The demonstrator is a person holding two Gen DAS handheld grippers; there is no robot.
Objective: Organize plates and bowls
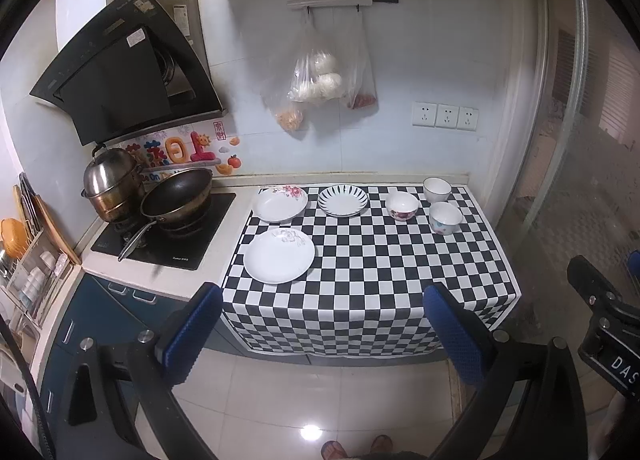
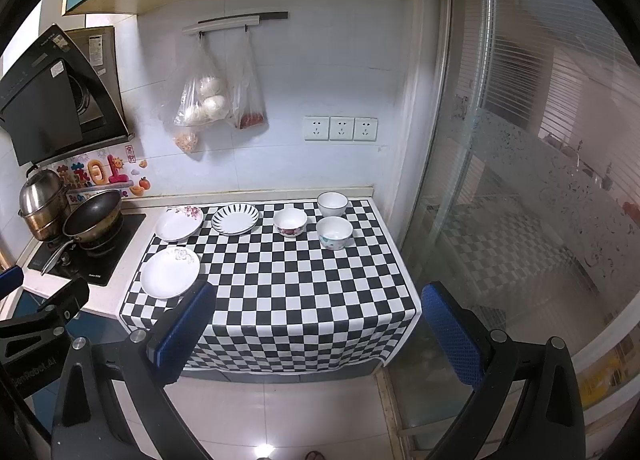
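Observation:
Three plates lie on the left of a black-and-white checked cloth (image 1: 360, 272): a plain white plate (image 1: 279, 255) in front, a flowered plate (image 1: 280, 203) behind it, a striped-rim plate (image 1: 343, 200) beside that. To the right stand three bowls: a flowered bowl (image 1: 401, 206), a white bowl (image 1: 437, 189) at the back, a pale bowl (image 1: 445, 218) nearest the edge. The right wrist view shows the same plates (image 2: 170, 273) and bowls (image 2: 334, 233). My left gripper (image 1: 324, 324) and right gripper (image 2: 316, 320) both hang open, well short of the counter, with nothing between their blue pads.
A wok (image 1: 176, 192) and steel pot (image 1: 110, 180) sit on the stove at left, under a black hood (image 1: 120, 80). Plastic bags (image 1: 320, 76) hang on the wall. A dish rack (image 1: 28, 260) is far left, a glass door (image 2: 520, 180) at right.

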